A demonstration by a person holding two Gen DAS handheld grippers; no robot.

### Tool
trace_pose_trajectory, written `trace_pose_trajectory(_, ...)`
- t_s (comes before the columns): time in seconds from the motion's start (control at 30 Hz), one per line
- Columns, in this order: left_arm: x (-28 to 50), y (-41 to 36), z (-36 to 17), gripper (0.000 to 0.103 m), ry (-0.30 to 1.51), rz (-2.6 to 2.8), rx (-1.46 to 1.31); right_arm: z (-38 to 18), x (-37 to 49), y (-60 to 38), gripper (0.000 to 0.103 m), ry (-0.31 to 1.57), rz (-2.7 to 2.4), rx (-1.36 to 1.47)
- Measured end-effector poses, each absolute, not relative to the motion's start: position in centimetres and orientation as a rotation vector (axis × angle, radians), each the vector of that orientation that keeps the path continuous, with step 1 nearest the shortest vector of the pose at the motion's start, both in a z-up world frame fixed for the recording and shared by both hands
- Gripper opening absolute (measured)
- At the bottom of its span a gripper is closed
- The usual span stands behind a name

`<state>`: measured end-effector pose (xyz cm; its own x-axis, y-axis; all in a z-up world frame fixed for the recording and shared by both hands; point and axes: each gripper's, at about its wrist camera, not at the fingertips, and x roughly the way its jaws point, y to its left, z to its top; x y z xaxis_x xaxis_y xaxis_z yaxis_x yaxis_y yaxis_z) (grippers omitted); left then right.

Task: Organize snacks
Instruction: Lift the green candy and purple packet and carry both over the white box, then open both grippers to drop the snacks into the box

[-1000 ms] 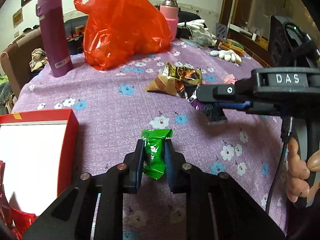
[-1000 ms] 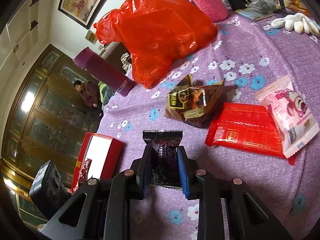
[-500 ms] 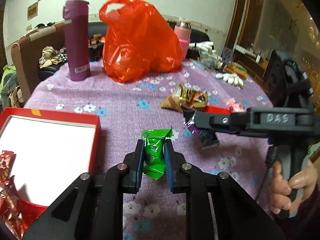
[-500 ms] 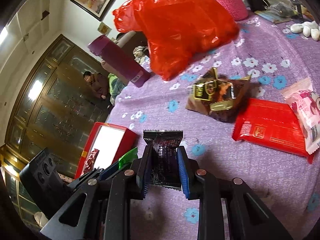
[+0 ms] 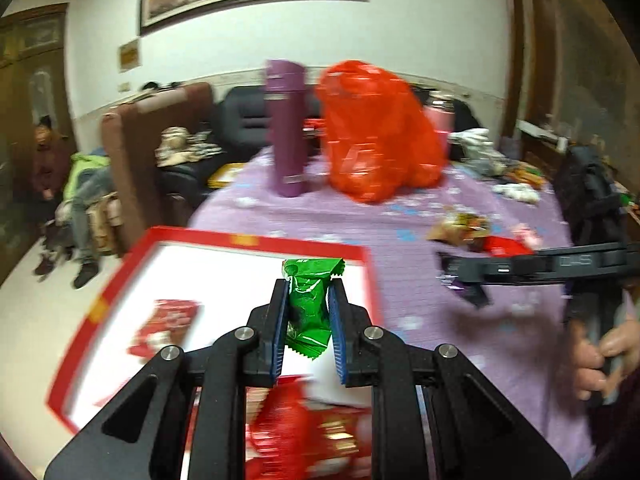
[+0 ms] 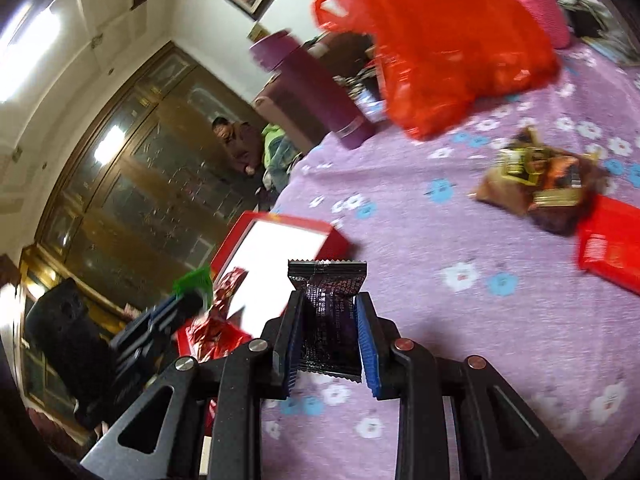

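Left gripper closed down to wrapper thickness on small green foil snack packet; packet upright, long axis along the fingers, crimped top flaring above the tips. Carried in the air over shallow red cardboard box with white lining, near its right-hand wall. Red-wrapped snacks already lying inside, more blurred at the near edge.

Right gripper likewise clamped, holding dark purple-black foil snack packet, also upright with serrated top edge above the tips. Held above purple flowered tablecloth, box lying forward and to the left, apart from the jaws.

Left the nearer of the two: already above the lining, so drop looks to need only a short lowering and release. Right probably to travel leftward over the box wall first; risk of the two tools crowding each other there.

Remaining on cloth: brown-gold crinkled snack bag, flat red packet. Motion blur throughout.
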<state>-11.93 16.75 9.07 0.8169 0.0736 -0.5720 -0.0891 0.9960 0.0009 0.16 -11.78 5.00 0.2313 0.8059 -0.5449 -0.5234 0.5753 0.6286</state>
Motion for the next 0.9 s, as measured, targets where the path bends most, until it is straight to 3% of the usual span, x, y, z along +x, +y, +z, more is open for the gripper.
trace_pose_trajectory(0.6, -13.1, 21.5, 6.6, 0.017, 0.635, 0.257, 0.018, 4.9, -4.9, 0.4, 0.027, 0.974, 1.088, 0.226)
trace_pose_trajectory(0.73, -13.1, 21.4, 6.4, 0.018, 0.645, 0.305, 0.058, 5.1, -5.4, -0.2, 0.038, 0.942, 1.083, 0.225)
trace_pose_trajectory(0.8, -13.2, 21.3, 6.3, 0.022, 0.647, 0.318, 0.073, 5.5, -5.7, -0.8, 0.043, 0.905, 1.077, 0.224)
trace_pose_trajectory(0.9, -13.2, 21.2, 6.4, 0.037, 0.642, 0.339, 0.088, 5.8, -5.6, -1.5, 0.045, 0.861, 1.07, 0.217)
